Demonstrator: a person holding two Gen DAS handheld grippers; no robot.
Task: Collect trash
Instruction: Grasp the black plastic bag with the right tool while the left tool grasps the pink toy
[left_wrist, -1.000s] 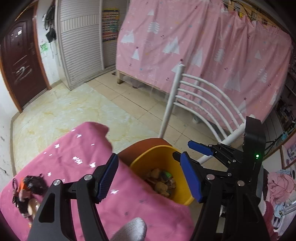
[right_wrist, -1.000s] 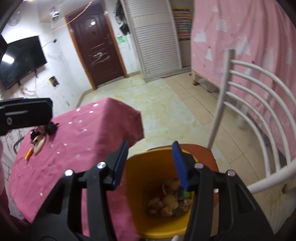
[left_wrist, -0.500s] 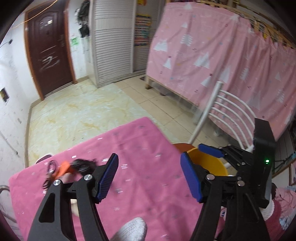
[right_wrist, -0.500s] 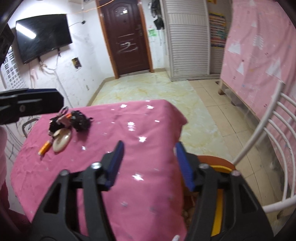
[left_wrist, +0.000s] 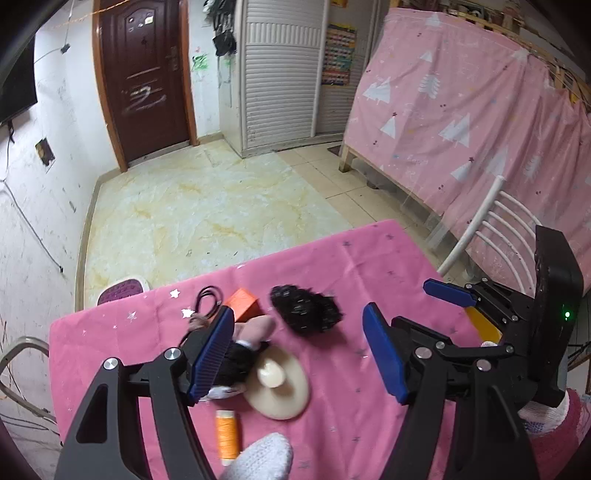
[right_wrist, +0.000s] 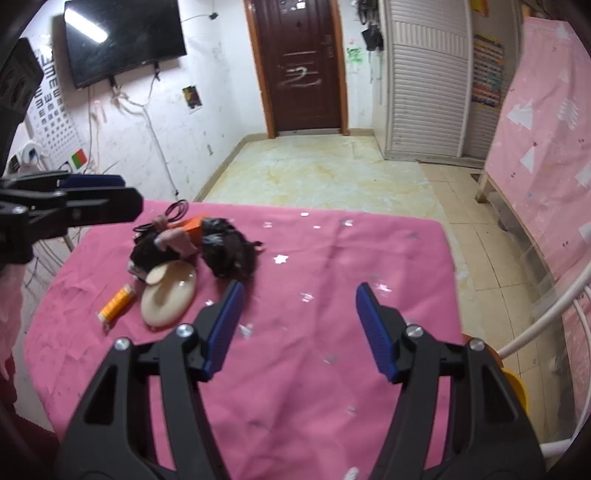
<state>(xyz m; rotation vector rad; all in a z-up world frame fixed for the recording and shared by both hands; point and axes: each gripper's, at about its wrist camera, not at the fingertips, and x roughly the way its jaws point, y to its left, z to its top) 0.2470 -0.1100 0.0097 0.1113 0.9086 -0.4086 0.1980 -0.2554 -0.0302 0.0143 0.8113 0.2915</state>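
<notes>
- Trash lies bunched toward the far left of the table (right_wrist: 332, 369): a black clump (left_wrist: 304, 310), an orange box (left_wrist: 243, 304), a beige disc (left_wrist: 279, 382), an orange spool (left_wrist: 226, 432), a dark cord loop (left_wrist: 207, 300).
- Left hand-held gripper (left_wrist: 297, 350) hangs over that pile with its jaws apart and nothing pressed between the pads; the disc and black clump show in the gap below.
- Right hand-held gripper (right_wrist: 297, 328) is over bare pink cloth, well apart from the pile; its jaws have just been opening and hold nothing.
- Near and right parts of the cloth are bare apart from small silver stars, leaving open room beside the pile.
- Spool sits nearest the table's left edge, the cord loop nearest the far edge.
- Yellow bin (right_wrist: 515, 387) peeks out past the right edge, beside a white chair (left_wrist: 487, 229).
- Beyond the far edge the tiled floor (right_wrist: 325, 173) is open up to the door (right_wrist: 301, 66).
</notes>
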